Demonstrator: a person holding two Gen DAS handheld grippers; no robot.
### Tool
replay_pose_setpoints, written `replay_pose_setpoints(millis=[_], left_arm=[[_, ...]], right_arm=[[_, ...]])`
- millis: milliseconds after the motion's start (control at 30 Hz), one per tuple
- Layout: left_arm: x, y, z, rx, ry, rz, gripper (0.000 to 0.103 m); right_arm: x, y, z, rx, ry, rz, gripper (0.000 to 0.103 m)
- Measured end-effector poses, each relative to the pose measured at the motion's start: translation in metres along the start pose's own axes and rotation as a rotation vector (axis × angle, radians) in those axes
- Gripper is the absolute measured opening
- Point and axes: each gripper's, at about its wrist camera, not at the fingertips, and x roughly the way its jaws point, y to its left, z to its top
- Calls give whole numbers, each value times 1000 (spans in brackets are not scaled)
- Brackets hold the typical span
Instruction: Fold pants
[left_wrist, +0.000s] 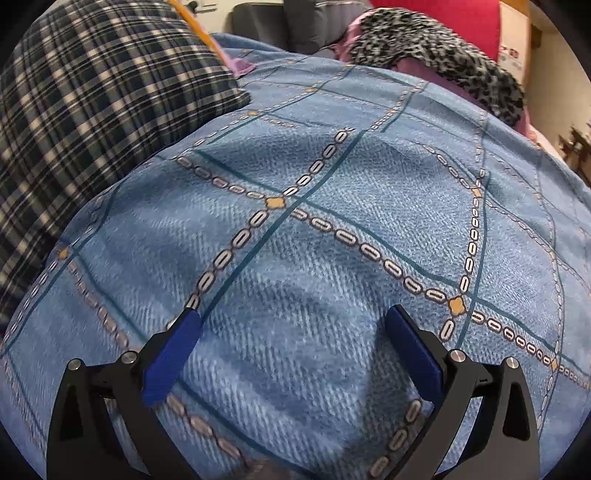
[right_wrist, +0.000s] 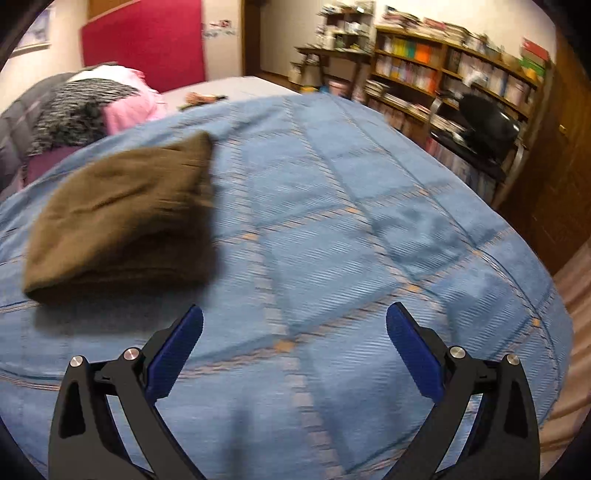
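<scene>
Blue bedding (left_wrist: 295, 236) with a denim-like weave, crossed by printed chain lines and small orange diamonds, fills the space under both tongs. Ahead and to the left of the left gripper (left_wrist: 293, 330), whose blue-padded jaws stand wide apart with nothing between them, lies a dark plaid garment (left_wrist: 92, 110); farther ahead to the right sits a leopard-print fabric (left_wrist: 436, 51) over something pink. The right gripper (right_wrist: 294, 330) is likewise spread and empty. Just ahead of its left finger rest the folded brown pants (right_wrist: 118, 221), blurred. Beyond the bed's far right stand crowded bookshelves (right_wrist: 443, 66); no writing is legible.
</scene>
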Motion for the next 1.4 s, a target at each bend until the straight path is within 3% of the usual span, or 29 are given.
replay_pose_setpoints(millis=[167,267,367,533,733,1000,1400], left_arm=[[-56,-55,-19,79,-103,-55,98],[-110,-118,-33,190,-167,-123,98],[-169,-189,-49,312,-220,-245,98],[-240,-277,-79,449,-252,-374,98],[-281,-344,-103,541,-252,-487,98],[-300,-382,-113,562,-264,-523,98],[-308,-404,-122,619,-299,-448,98]], right_arm=[[-32,55,16,-71,-85,69,100],[-52,85,28,-109,-136,101,100],[-57,103,33,-114,-119,159,100],[-60,118,36,-123,-106,180,100],[-61,115,41,-118,-110,227,100],[-55,118,44,-141,-130,242,100],[-49,124,49,-151,-145,240,100]])
